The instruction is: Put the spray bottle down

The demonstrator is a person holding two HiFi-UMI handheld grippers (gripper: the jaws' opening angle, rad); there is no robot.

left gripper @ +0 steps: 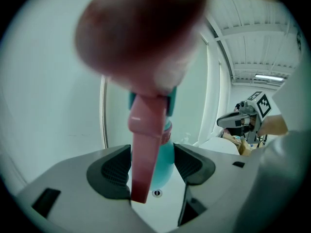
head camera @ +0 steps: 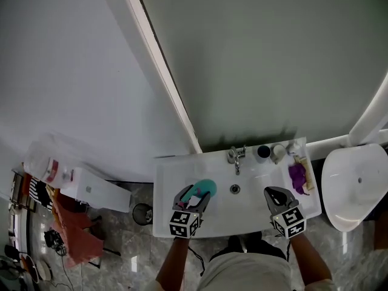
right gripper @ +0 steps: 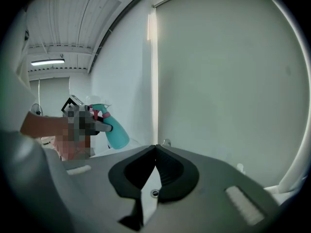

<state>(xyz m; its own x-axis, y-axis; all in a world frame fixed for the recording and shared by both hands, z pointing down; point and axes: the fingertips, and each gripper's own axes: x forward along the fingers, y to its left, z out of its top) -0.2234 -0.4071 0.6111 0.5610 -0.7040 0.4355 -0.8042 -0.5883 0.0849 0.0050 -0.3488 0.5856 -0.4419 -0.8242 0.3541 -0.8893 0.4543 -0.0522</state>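
Note:
The teal spray bottle [head camera: 207, 185] with a pink trigger hangs over the left part of the white sink [head camera: 167, 187]. My left gripper [head camera: 195, 194] is shut on it. In the left gripper view the bottle's teal body [left gripper: 164, 161] sits between the two dark pads [left gripper: 112, 173], and its pink trigger [left gripper: 143, 149] hangs close to the camera. My right gripper [head camera: 274, 194] hovers over the sink's right part, its jaws shut with nothing in them [right gripper: 155, 152]. The right gripper view shows the bottle [right gripper: 117, 133] off to the left in the left gripper [right gripper: 99, 125].
A chrome faucet [head camera: 236, 156] and the drain [head camera: 235, 188] mark the basin's middle. Cups [head camera: 263, 152] and a purple cloth [head camera: 297, 177] sit at the sink's right. A toilet [head camera: 354, 183] stands to the right, a small bin [head camera: 142, 213] to the left.

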